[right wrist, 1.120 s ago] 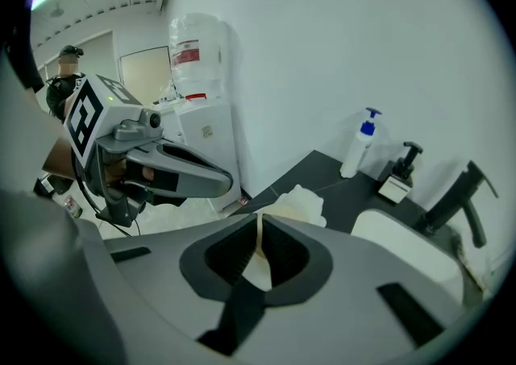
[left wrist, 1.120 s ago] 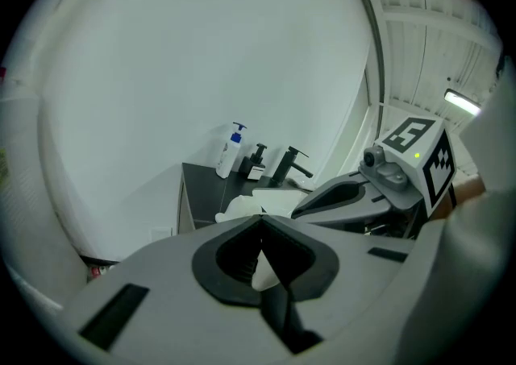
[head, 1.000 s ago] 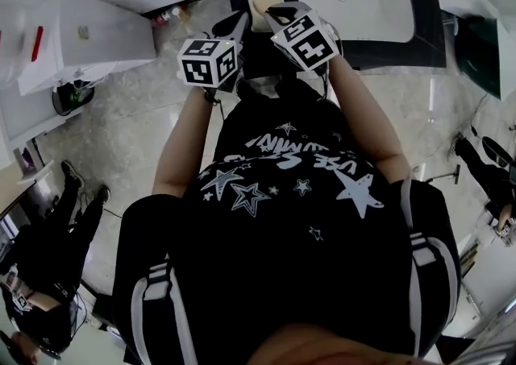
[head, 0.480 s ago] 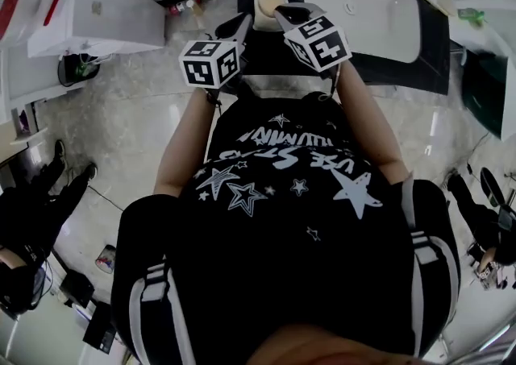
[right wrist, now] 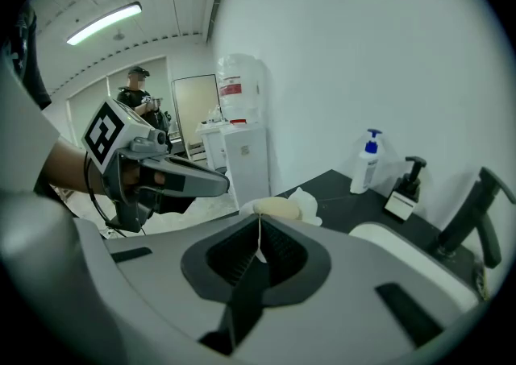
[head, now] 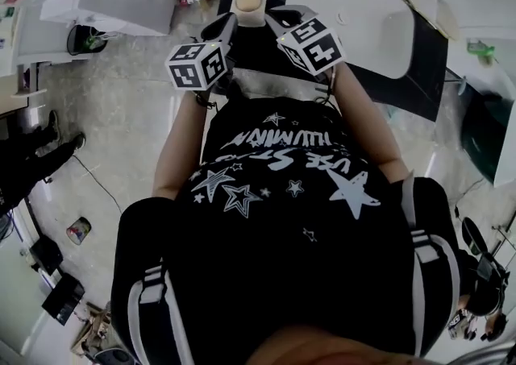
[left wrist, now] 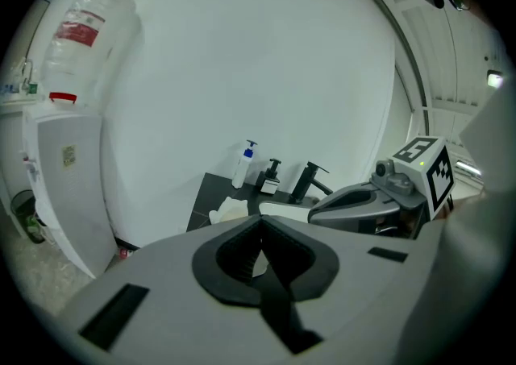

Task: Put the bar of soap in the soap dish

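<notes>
Washroom: basin, tap, soap pump

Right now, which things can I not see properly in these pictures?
- Soap dish: left gripper view, lower part hidden behind the left tool.
- Black dispenser label: both gripper views, print too small.
- Floor under the person: head view, hidden by their torso.

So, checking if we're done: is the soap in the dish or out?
In. The tan soap lies in the white dish, which sits on the dark counter.
</notes>
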